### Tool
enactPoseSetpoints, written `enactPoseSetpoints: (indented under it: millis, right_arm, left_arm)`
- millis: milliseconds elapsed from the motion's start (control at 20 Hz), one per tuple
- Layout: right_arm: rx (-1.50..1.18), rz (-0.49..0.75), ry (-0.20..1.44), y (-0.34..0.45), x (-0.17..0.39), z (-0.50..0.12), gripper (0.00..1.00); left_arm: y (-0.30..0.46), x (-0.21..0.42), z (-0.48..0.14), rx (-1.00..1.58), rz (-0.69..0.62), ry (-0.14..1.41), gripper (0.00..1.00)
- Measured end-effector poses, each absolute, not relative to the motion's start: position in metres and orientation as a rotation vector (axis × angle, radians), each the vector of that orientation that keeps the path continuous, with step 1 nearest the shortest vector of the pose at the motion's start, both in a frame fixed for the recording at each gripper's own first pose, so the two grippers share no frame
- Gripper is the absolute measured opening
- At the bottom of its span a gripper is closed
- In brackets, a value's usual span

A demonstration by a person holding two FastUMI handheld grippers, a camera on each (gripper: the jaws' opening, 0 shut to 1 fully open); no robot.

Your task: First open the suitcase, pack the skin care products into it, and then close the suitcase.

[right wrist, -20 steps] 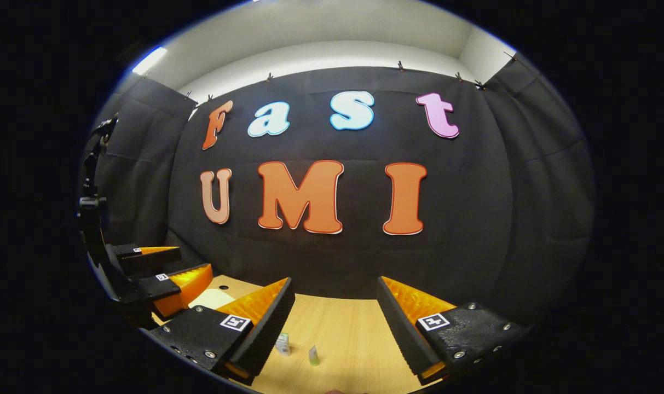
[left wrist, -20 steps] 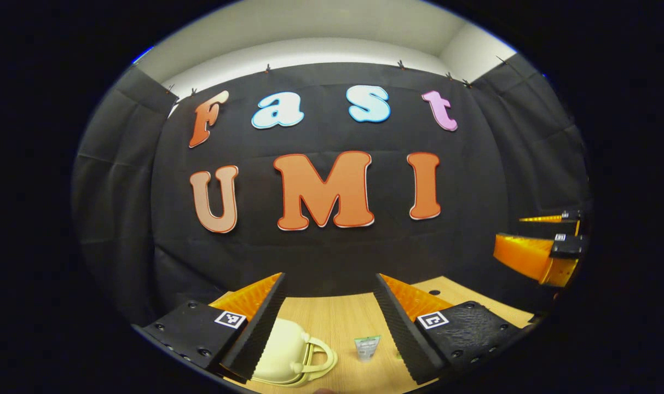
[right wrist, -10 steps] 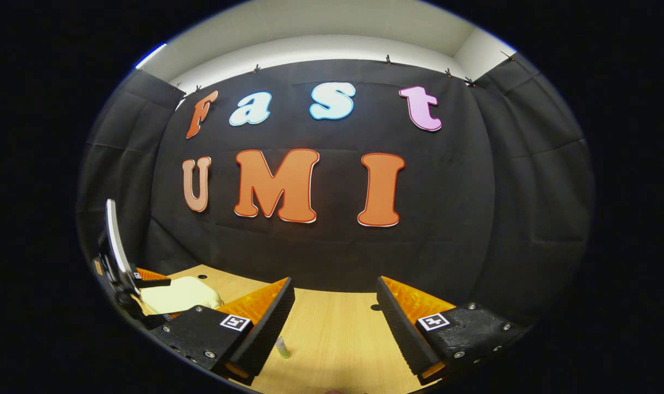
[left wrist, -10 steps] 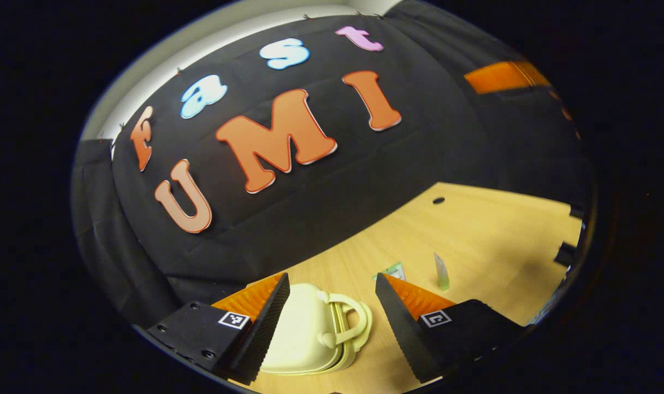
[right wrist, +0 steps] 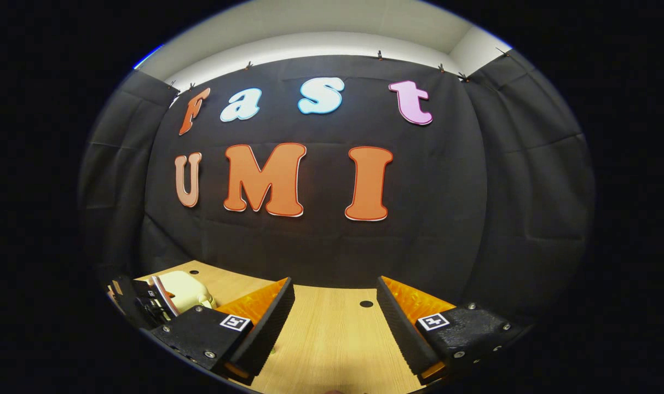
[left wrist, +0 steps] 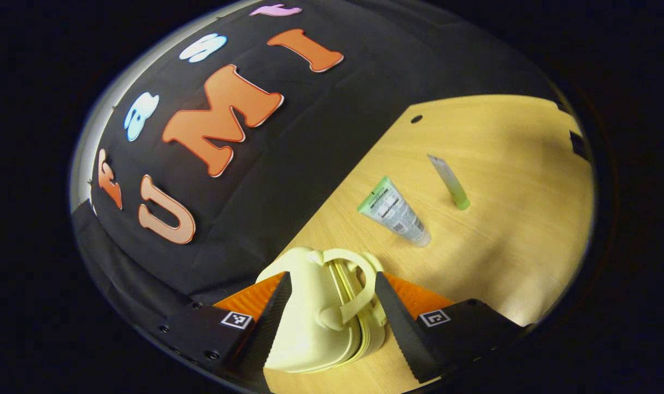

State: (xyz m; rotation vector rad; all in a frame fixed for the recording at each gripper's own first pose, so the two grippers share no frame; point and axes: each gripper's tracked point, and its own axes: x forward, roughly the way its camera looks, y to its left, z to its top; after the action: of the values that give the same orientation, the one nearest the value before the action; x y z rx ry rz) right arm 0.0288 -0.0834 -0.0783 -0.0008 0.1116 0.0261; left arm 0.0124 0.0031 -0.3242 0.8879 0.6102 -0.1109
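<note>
A small cream suitcase (left wrist: pixel 310 323) lies closed on the wooden table (left wrist: pixel 507 262), its handle (left wrist: pixel 359 279) pointing toward the far side. My left gripper (left wrist: pixel 329 323) is open with a finger on each side of the case, tilted steeply. Beyond it lie a white tube with a green end (left wrist: pixel 394 210) and a thin green-capped tube (left wrist: pixel 449 180). My right gripper (right wrist: pixel 334 328) is open and level above the table with nothing between its fingers. In the right gripper view the suitcase (right wrist: pixel 186 290) sits at far left with the left gripper (right wrist: pixel 145 306) over it.
A small dark hole (right wrist: pixel 366 303) is in the table near the back wall (right wrist: pixel 321 251); the same hole (left wrist: pixel 416 119) appears in the left gripper view. Bare wood lies to the right of the tubes.
My left gripper has tilted further and come down over the suitcase, which now sits between its fingers. The right gripper has shifted slightly right; the tube near its left finger is out of sight.
</note>
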Motion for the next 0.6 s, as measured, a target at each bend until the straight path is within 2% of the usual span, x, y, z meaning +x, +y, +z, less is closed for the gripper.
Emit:
enactPoseSetpoints:
  millis: [50,100,400,450,600]
  right_arm:
    - [-0.006,0.03,0.112,-0.084,0.028,-0.079,0.95]
    - [-0.009,0.033,0.114,-0.086,0.028,-0.08,0.95]
    - [-0.007,0.042,0.118,-0.098,0.03,-0.084,0.95]
    - [-0.008,0.046,0.122,-0.099,0.029,-0.087,0.95]
    - [-0.019,0.065,0.13,-0.101,0.029,-0.091,0.96]
  left_arm:
    - [0.008,0.013,-0.329,0.929,-0.124,0.624,0.87]
    - [0.008,0.013,-0.332,0.973,-0.133,0.625,0.85]
    - [0.02,0.011,-0.375,1.209,-0.185,0.709,0.85]
    - [0.024,0.012,-0.381,1.25,-0.186,0.725,0.74]
    - [0.03,0.025,-0.392,1.337,-0.163,0.728,0.74]
